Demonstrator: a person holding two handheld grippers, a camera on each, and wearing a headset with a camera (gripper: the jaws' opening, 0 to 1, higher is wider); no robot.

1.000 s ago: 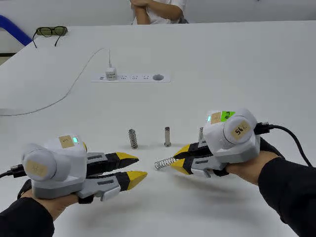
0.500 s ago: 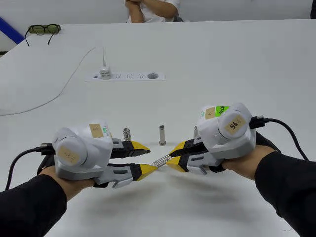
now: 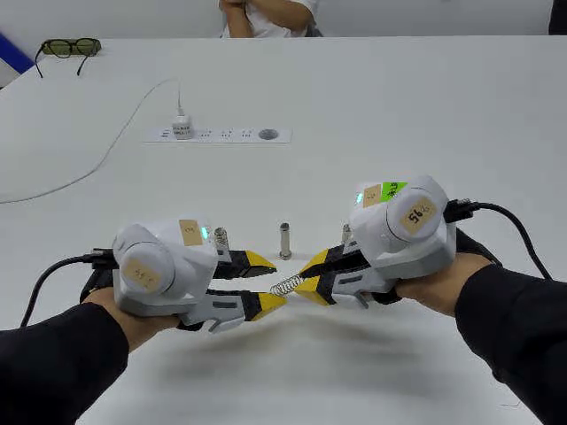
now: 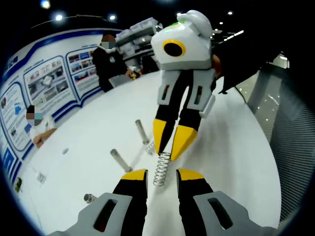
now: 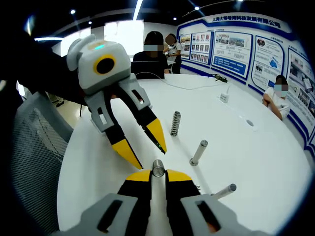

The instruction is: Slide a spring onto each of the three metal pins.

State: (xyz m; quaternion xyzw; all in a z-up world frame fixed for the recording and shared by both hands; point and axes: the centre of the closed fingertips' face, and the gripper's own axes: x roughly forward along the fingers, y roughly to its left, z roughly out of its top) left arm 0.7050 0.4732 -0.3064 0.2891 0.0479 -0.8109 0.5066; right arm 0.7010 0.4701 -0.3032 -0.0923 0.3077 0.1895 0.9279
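The left hand (image 3: 133,320) is wrapped under the left gripper (image 3: 275,282), which is held low over the white table (image 3: 416,106), in front of and left of the middle pin (image 3: 285,240), and is pointed rightward, roughly level. Its jaws are kept well apart and nothing is clamped by them. The left pin (image 5: 175,123), left of the middle pin, is seen with a second spring (image 5: 175,117) around it.

The spring (image 3: 285,285) is carried roughly level, just in front of the middle pin and off the table. In the left gripper view its free end is seen reaching into the gap between the left jaws.

The right gripper (image 3: 301,278) is held in front of and right of the middle pin, pointed leftward, almost tip to tip with the left gripper. Its jaws are closed on the spring's other end. It is supported from below by the right hand (image 3: 438,285). The right pin (image 5: 224,191) is left bare.
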